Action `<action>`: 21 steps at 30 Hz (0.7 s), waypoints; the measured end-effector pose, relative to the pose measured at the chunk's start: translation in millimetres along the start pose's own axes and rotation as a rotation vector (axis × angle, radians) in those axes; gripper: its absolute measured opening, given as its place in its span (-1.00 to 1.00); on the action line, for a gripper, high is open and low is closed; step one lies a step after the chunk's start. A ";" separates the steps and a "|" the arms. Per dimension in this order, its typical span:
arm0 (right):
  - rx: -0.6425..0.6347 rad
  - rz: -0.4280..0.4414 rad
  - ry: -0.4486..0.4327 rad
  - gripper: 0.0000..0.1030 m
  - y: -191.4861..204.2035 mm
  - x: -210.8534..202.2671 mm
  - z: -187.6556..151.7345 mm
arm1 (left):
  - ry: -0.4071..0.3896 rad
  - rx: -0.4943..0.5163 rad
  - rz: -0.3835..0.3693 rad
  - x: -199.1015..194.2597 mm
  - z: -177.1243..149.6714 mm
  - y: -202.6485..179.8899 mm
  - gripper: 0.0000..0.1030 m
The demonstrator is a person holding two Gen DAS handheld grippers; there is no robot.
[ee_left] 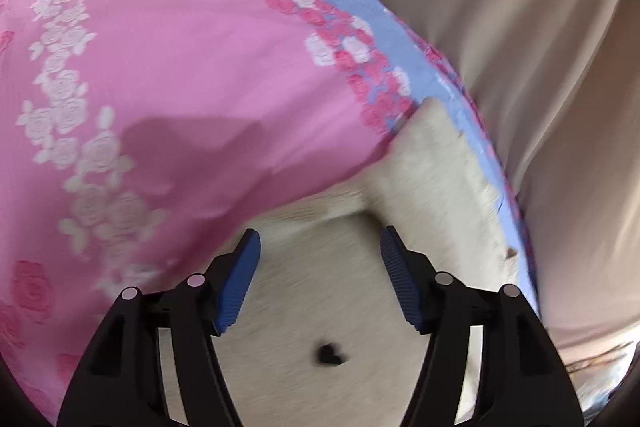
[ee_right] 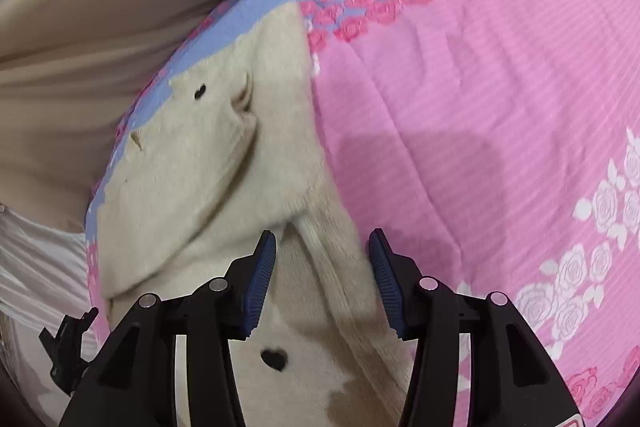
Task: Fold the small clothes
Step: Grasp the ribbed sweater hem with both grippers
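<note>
A cream knit garment (ee_left: 432,179) lies on a pink rose-patterned quilt (ee_left: 180,67), near its blue border. It has small black heart-shaped buttons (ee_right: 275,358). My left gripper (ee_left: 320,233) hangs over the garment's flat part, open, its blue pads apart and pressing on nothing. A dark heart button (ee_left: 330,354) shows below it. My right gripper (ee_right: 322,234) is open too, above a ribbed edge of the same garment (ee_right: 192,163), where one layer is folded over another. A second button (ee_right: 199,91) sits farther up.
The quilt (ee_right: 480,107) spreads wide beside the garment. Beige cloth (ee_left: 520,27) hangs beyond the quilt's blue edge, and the same beige cloth (ee_right: 100,7) shows in the right wrist view. White striped fabric (ee_right: 36,259) and a black plastic piece (ee_right: 68,347) sit at the lower left.
</note>
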State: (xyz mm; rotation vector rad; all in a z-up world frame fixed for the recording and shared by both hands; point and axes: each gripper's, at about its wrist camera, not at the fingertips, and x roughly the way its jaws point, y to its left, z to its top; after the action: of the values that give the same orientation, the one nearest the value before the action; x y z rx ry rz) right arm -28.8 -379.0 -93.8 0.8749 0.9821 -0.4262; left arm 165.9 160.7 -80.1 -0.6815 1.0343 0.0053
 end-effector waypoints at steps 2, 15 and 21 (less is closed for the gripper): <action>0.011 0.009 0.004 0.00 1.9 0.7 2.0 | -0.006 0.002 -0.006 -3.4 0.2 4.5 0.17; -0.039 -0.028 -0.008 -0.54 6.8 7.8 13.5 | -0.008 -0.026 0.017 -13.2 0.5 -0.7 0.27; -0.054 -0.005 -0.082 0.00 17.5 -13.0 44.1 | -0.066 -0.033 -0.058 -30.3 24.6 -21.3 0.56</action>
State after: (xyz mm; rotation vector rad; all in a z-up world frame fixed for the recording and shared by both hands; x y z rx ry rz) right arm 0.0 -404.6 -63.2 0.7999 0.9163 -0.4348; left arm 175.8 165.9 -37.0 -0.7366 0.9527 -0.0051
